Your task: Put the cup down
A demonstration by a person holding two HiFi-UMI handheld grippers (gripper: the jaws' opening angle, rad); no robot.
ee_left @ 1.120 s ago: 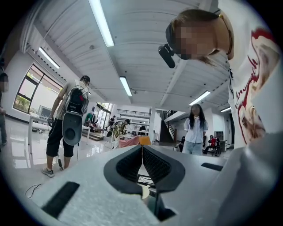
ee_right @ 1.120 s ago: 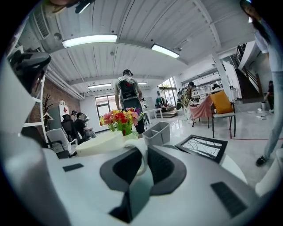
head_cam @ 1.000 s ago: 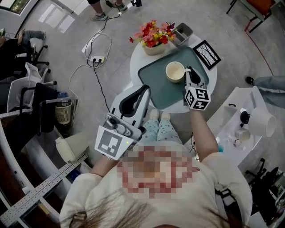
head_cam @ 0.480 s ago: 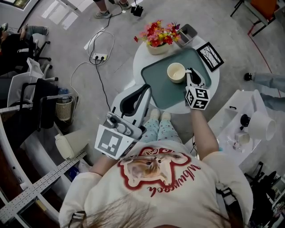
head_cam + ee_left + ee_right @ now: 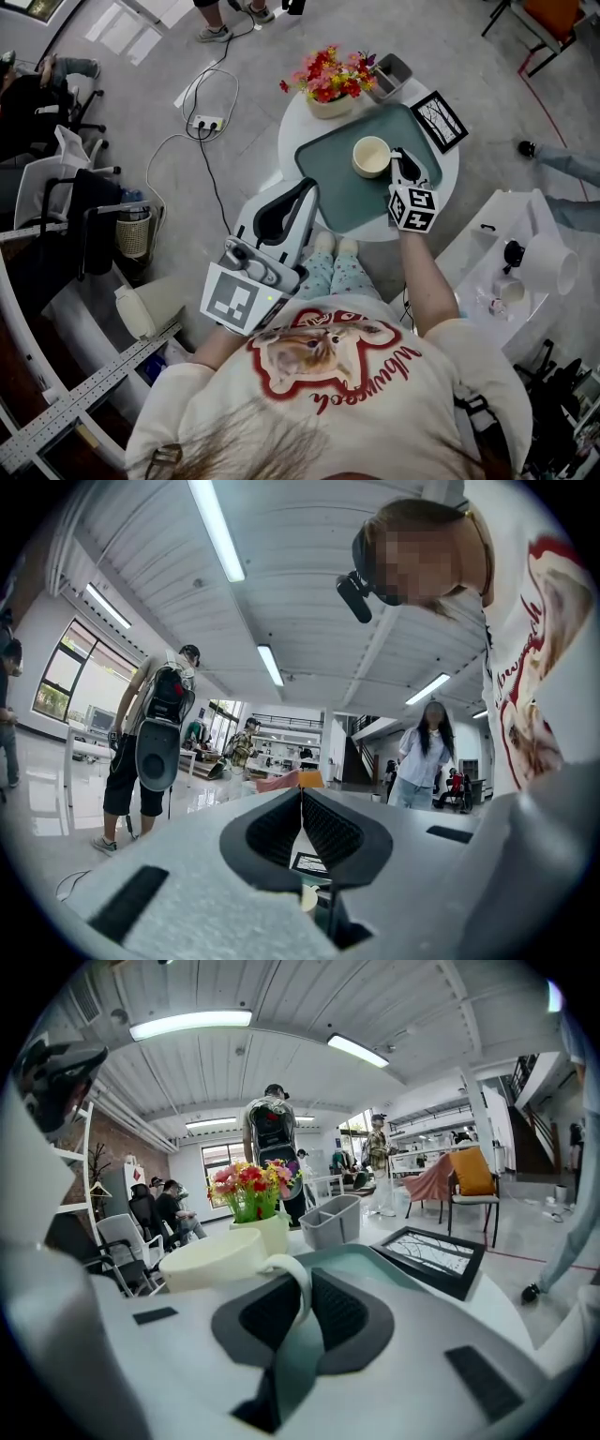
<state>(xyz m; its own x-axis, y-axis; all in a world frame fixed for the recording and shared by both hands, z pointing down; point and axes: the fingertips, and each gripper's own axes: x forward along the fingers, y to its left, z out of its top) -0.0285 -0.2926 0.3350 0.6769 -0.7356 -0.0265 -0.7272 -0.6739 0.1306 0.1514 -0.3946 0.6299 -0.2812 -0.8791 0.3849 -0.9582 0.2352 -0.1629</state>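
Observation:
A cream cup (image 5: 371, 156) is over the far half of the teal tray (image 5: 336, 192) on the round white table (image 5: 292, 132). My right gripper (image 5: 396, 156) reaches in from the cup's right side and is shut on its handle. In the right gripper view the handle loop sits between the dark pads, at the right gripper (image 5: 302, 1288), with the cup (image 5: 214, 1258) just beyond over the tray (image 5: 377, 1266). Whether the cup's base touches the tray is hidden. My left gripper (image 5: 307, 187) hangs off the table's near edge, shut and empty; the left gripper (image 5: 302, 794) shows its jaws meeting.
On the table's far side stand a pot of red and yellow flowers (image 5: 330, 77), a grey organiser (image 5: 391, 72) and a framed picture (image 5: 438, 120). A white side table (image 5: 525, 253) with small items lies to the right. Cables and a power strip (image 5: 208, 122) lie on the floor.
The right gripper and the cup keep nearly the same place over the tray; only the head view has shifted slightly. The left gripper has not moved.

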